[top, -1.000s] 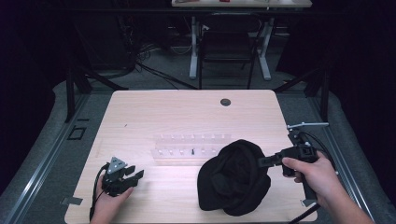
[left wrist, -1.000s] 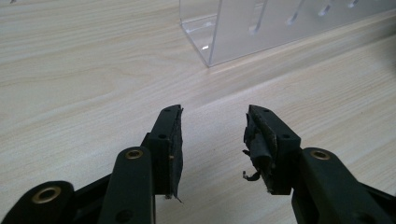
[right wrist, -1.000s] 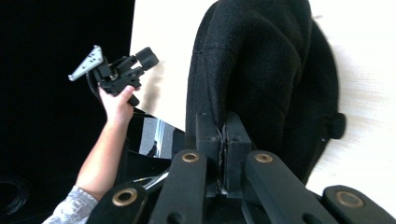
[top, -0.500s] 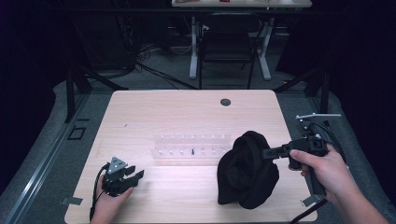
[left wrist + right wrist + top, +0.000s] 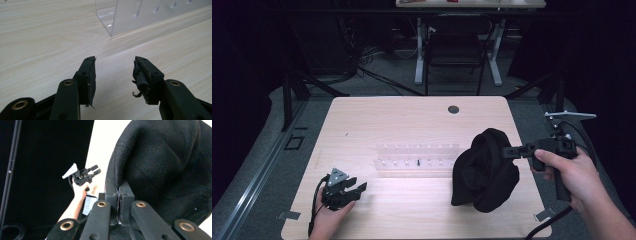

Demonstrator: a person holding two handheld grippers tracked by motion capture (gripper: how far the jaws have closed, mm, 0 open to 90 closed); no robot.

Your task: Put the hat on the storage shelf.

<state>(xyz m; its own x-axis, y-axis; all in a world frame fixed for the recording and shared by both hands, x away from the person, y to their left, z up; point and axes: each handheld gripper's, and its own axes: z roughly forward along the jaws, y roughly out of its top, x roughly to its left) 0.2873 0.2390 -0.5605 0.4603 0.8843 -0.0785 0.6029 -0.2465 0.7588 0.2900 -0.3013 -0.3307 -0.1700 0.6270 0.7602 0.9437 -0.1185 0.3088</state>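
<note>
at the near left corner of the table (image 5: 377, 115) the left gripper (image 5: 354, 190) is resting low over the wood, pointing right toward the middle. its jaws have just been opening wider and are standing apart with nothing between them; in the left gripper view its worn pads (image 5: 91, 77) are framing bare table only. it looks parked and readied there, probably so it can come in as a second grip once the cloth is brought within reach.

in the middle, a clear plastic rack (image 5: 417, 160) with a row of slots is lying across the table, just left of the cloth. it is sitting apart from both grippers and is probably where the cloth is meant to end up, though that is only a guess.

to the right, the black cloth cap (image 5: 484, 172) is hanging in a slumped bundle, its lower end touching or just off the near right part of the table. the right gripper (image 5: 508, 151) is clenched on a fold near its top edge; in the right gripper view the jaws are pressing tight together on the fabric (image 5: 160, 167). pinching the top edge is letting the weight of the cloth pull it open and downward, which should make the rest easier to grab.
</note>
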